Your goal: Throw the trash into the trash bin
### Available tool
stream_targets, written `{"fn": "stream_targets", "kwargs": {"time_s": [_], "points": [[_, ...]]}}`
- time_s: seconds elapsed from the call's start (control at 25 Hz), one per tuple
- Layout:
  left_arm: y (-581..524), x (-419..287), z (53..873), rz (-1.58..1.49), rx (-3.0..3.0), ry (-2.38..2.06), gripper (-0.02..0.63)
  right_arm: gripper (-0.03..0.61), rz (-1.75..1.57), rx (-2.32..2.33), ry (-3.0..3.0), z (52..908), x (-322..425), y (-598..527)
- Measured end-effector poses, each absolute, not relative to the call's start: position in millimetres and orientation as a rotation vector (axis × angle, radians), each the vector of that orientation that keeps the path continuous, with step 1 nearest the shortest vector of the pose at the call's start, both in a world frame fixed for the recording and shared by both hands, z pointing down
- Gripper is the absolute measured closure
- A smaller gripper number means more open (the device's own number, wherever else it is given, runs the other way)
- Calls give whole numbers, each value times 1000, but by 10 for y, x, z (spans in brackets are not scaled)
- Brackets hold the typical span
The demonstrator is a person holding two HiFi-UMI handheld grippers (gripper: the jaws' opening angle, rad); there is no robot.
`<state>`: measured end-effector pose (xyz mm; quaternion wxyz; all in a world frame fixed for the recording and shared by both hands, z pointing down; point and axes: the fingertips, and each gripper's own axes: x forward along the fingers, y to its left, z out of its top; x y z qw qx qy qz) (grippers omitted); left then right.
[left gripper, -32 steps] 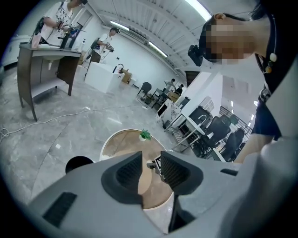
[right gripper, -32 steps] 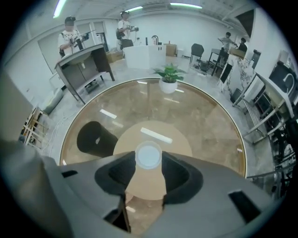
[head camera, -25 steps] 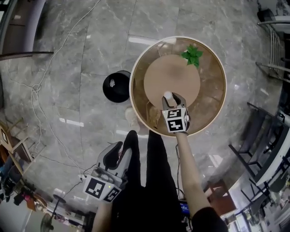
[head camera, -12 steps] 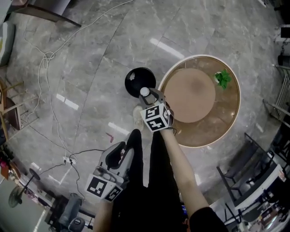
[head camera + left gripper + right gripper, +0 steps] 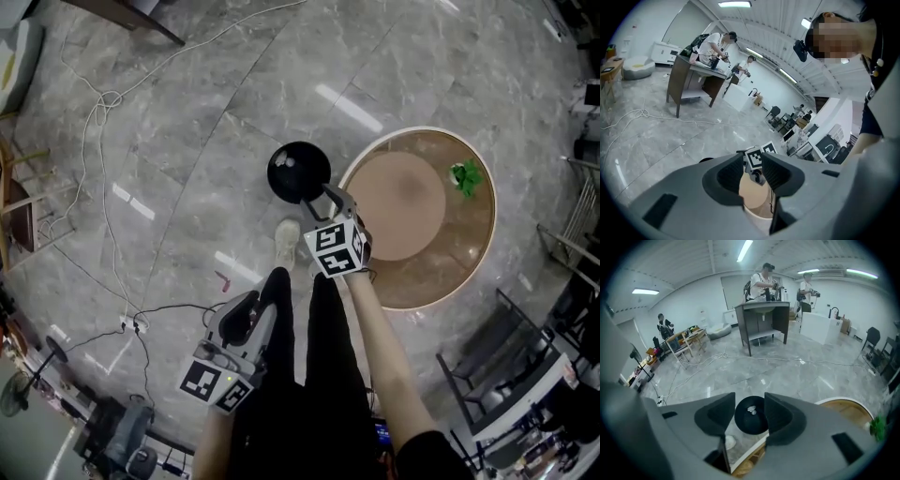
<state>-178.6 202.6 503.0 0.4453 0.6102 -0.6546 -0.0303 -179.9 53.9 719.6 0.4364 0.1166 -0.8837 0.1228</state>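
Right gripper (image 5: 326, 199) is hanging over the trash bin (image 5: 298, 172), tilting steeply down, and its jaws are spreading wider with nothing between them. Seen in the right gripper view, the gap between its dark pads (image 5: 719, 416) is framing the bin's open mouth on the floor below. Left gripper (image 5: 246, 307) is hanging low beside the person's left leg (image 5: 272, 375), its jaws standing apart and gripping nothing; through its gap the left gripper view is showing only the other gripper's marker cube (image 5: 757, 158) and the table top beyond.

The trash (image 5: 751, 409) is lying inside the bin as a couple of small white crumpled bits, pale against the black inside. The bin itself is looking round, black and upright, and is standing on the grey marble floor (image 5: 206, 112).

A round wooden table (image 5: 450, 253) with a pale rim is standing just beside the bin, and the person's right forearm (image 5: 375, 328) is reaching past its near edge. A green leafy sprig (image 5: 466, 175) is sitting on the far side of the table. A white shoe (image 5: 288, 242) is resting on the floor near the bin, between it and the person. White cables (image 5: 103, 103) are trailing across the floor, well apart from the bin. Nothing is covering the bin's mouth.
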Motion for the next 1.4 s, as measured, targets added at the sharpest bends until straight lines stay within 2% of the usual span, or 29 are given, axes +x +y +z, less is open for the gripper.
{"fn": "stream_targets", "kwargs": {"time_s": [0.12, 0.16, 0.24, 0.56, 0.88, 1.08, 1.4], "points": [[1937, -1742, 4995, -76, 1561, -1597, 489, 427, 343, 388, -2233, 6925, -1564, 529], [1899, -1723, 4973, -74, 1580, -1587, 489, 463, 359, 429, -2249, 6801, -1476, 525], [1803, -1699, 4911, -69, 1623, -1571, 489, 575, 399, 509, -2285, 6504, -1305, 510], [1263, -1609, 4260, -47, 1868, -1548, 492, 575, 575, 829, -2511, 4733, -614, 418], [647, -1198, 3122, -70, 2226, -1482, 511, 577, 409, 1276, -2644, 2984, 295, 242], [612, -926, 2608, -22, 2444, -1485, 528, 577, 298, 1483, -2658, 2465, 749, 414], [906, -499, 2180, -18, 2582, -1490, 551, 577, 218, 1656, -2644, 2083, 1369, 883]]}}
